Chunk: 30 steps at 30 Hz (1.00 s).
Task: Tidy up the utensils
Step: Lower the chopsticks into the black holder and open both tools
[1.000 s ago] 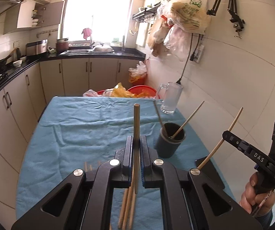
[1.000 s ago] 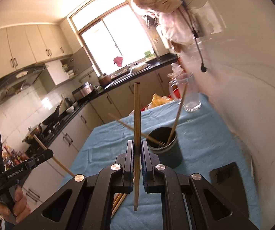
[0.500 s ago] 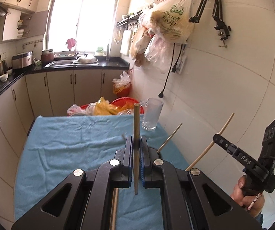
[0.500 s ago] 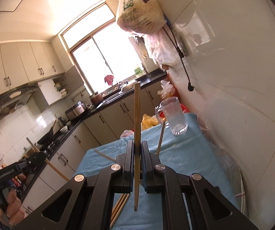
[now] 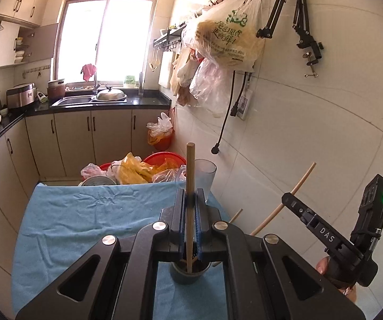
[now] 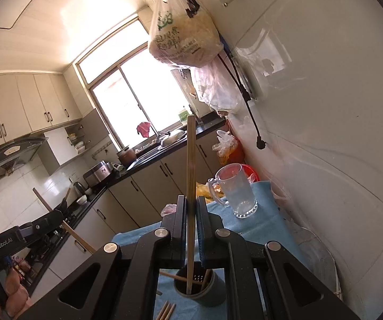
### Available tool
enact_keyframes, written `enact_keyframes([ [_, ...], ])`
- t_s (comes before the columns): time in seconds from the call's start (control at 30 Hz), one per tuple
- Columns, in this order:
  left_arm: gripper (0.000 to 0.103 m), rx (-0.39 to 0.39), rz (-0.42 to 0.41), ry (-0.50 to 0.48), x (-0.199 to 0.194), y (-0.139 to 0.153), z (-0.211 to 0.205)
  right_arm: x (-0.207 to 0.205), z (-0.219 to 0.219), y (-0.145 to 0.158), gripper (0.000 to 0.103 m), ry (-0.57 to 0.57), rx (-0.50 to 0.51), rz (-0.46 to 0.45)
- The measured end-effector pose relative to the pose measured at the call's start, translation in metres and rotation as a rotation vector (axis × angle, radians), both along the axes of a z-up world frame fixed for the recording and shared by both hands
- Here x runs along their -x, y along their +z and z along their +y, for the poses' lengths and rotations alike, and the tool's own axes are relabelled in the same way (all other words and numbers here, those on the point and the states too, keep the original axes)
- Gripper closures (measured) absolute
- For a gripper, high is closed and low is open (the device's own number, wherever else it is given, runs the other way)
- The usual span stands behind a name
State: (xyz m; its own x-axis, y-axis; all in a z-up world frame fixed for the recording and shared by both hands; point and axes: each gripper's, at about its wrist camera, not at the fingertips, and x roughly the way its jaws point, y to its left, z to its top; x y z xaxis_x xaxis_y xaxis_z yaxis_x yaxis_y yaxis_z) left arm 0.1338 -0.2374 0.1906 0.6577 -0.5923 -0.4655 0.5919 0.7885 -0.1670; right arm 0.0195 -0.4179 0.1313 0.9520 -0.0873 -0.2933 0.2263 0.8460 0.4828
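Here, view by view, a home kitchen at midday.

Left wrist, grip: the left gripper has its fingers clamped on an upright wooden chopstick.
Left wrist, target: the stick's lower tip hangs over the mouth of a dark utensil cup, seen between the finger mounts; whether it touches inside cannot be told.
Left wrist, surface: a wrinkled blue cloth covers the table; a glass mug stands at its far right edge, against the white-tiled wall.
Left wrist, room: a bright window sits above a black counter and sink; plastic bags hang from wall hooks; a red basin of bags lies beyond the table.
Left wrist, neighbour: the right gripper, at right, holds a pale chopstick at a slant.

Right wrist, grip: the right gripper is closed on its chopstick, whose lower end dips into the cup among other sticks.
Right wrist, surface: loose chopsticks lie on the cloth just beside the cup; the mug stands behind.
Right wrist, room: cream cabinets and a range hood line the left wall.
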Motion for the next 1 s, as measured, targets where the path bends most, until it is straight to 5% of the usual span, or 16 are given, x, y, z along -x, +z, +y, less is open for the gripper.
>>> enact_keyframes([
  [0.47,0.097,-0.073,0.115,0.006,-0.04,-0.071,-0.021,-0.051,-0.007,-0.048,0.096,0.037,-0.021,0.131],
  [0.87,0.096,-0.099,0.14,0.015,-0.047,-0.087,-0.016,-0.074,-0.001,-0.082,0.092,0.09,-0.058,0.232],
  [0.93,0.092,-0.094,0.137,0.019,-0.045,-0.084,-0.013,-0.071,-0.002,-0.079,0.092,0.089,-0.058,0.227],
  [1.0,0.078,-0.078,0.127,0.02,-0.042,-0.079,-0.009,-0.065,-0.001,-0.074,0.092,0.083,-0.052,0.213],
])
